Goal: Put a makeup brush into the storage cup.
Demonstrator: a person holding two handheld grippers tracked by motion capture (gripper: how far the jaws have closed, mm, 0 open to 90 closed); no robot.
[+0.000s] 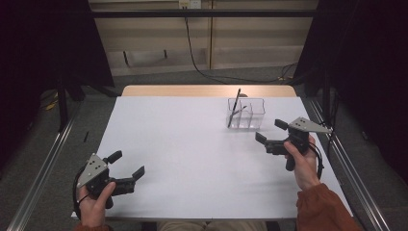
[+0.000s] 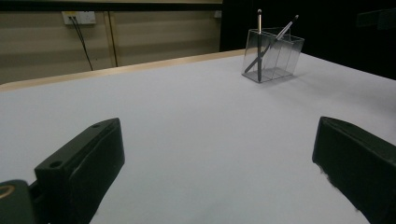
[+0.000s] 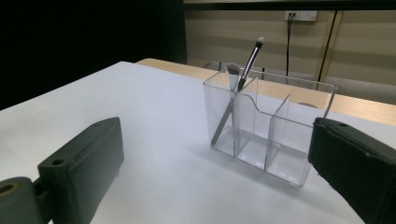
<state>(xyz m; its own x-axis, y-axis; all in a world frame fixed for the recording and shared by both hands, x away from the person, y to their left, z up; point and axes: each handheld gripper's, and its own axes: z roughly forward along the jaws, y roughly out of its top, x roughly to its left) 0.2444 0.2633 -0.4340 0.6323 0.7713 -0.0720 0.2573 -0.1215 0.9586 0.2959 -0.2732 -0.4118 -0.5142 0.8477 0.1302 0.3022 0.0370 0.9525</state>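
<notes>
A clear plastic organizer (image 1: pixel 246 114) (image 2: pixel 273 58) (image 3: pixel 268 128) with three compartments stands on the white table (image 1: pixel 192 154) toward the back right. Two makeup brushes (image 1: pixel 235 108) (image 2: pixel 259 42) (image 3: pixel 243 81) lean in its left end compartment. My right gripper (image 1: pixel 270 131) (image 3: pixel 215 177) is open, held just in front and to the right of the organizer, jaws pointed at it with nothing between them. My left gripper (image 1: pixel 127 163) (image 2: pixel 215 172) is open at the near left corner of the table, empty, far from the organizer.
A wooden strip (image 1: pixel 207 90) runs along the table's far edge. Metal rails (image 1: pixel 43 168) flank both sides of the table. A cable (image 1: pixel 197 62) hangs from a wall socket behind. Dark curtains stand at left and right.
</notes>
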